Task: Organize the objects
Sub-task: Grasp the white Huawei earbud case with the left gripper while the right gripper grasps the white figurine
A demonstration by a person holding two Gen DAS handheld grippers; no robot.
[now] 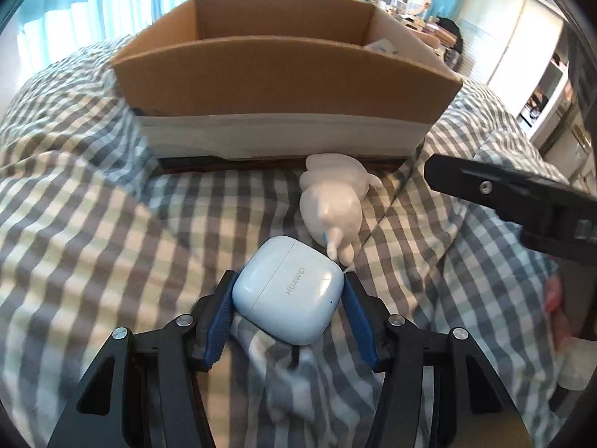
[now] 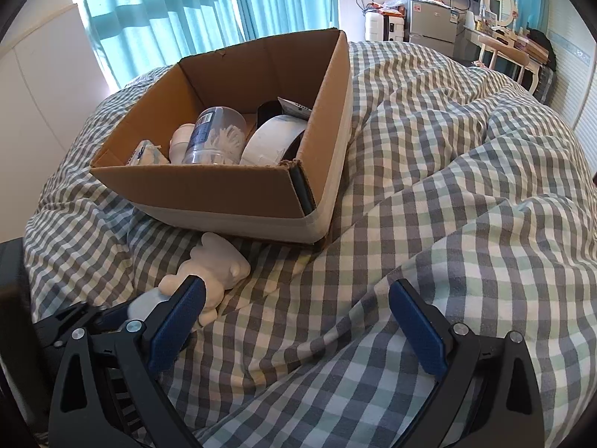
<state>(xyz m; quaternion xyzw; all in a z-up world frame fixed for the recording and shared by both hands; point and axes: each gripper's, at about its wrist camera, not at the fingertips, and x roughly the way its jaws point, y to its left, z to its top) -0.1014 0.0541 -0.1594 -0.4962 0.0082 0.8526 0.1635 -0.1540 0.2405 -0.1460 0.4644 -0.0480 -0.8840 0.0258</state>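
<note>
A pale blue Huawei earbud case (image 1: 289, 289) lies on the checked quilt, and my left gripper (image 1: 289, 280) has its blue pads against both of its sides. A white plaster figurine (image 1: 332, 201) lies just beyond the case, in front of the cardboard box (image 1: 276, 78). In the right wrist view the figurine (image 2: 218, 257) lies below the box (image 2: 209, 190), which holds a clear jar (image 2: 216, 136), a tape roll (image 2: 272, 142) and other small items. My right gripper (image 2: 296, 317) is open and empty over the quilt, right of the figurine; its finger (image 1: 496, 190) shows in the left wrist view.
The checked quilt (image 2: 447, 205) is rumpled, with raised folds to the right of the box. Curtains (image 2: 186, 7) hang behind the bed. A fridge (image 2: 434, 22) and a dressing table with a mirror (image 2: 500, 0) stand at the far right.
</note>
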